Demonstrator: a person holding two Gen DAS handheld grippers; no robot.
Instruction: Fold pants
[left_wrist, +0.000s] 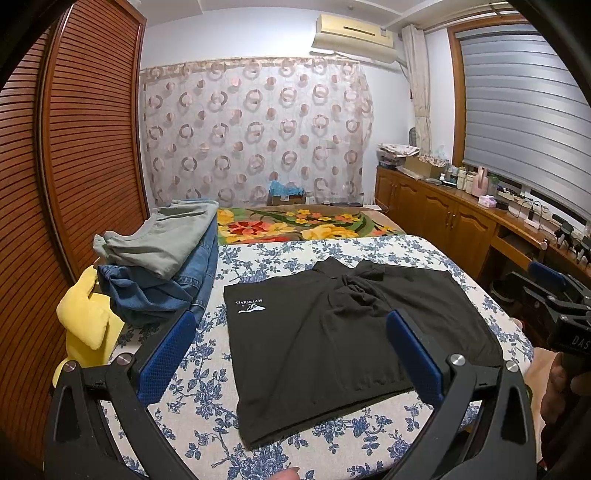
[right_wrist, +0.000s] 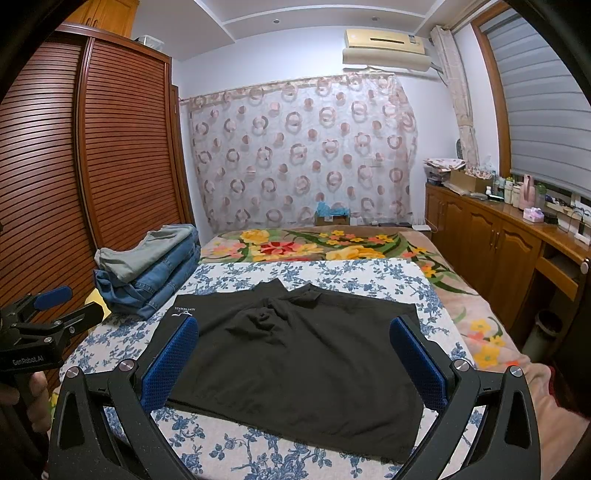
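Black pants (left_wrist: 332, 339) with a small white logo lie flat on the blue-flowered sheet (left_wrist: 207, 391), partly folded, with a bunched crotch at the far edge. They also show in the right wrist view (right_wrist: 295, 358). My left gripper (left_wrist: 288, 332) is open and empty, its blue pads (left_wrist: 166, 354) held above the near left part of the pants. My right gripper (right_wrist: 295, 339) is open and empty above the near edge of the pants. Each gripper shows at the other view's edge: the right one (left_wrist: 554, 306), the left one (right_wrist: 55, 314).
A stack of folded jeans and grey pants (left_wrist: 166, 266) sits at the left of the bed, with a yellow cloth (left_wrist: 88, 325) beside it. A wooden slatted wardrobe (left_wrist: 74, 147) stands left. A wooden cabinet (left_wrist: 461, 218) with clutter runs along the right. A flowered blanket (right_wrist: 314, 247) lies beyond.
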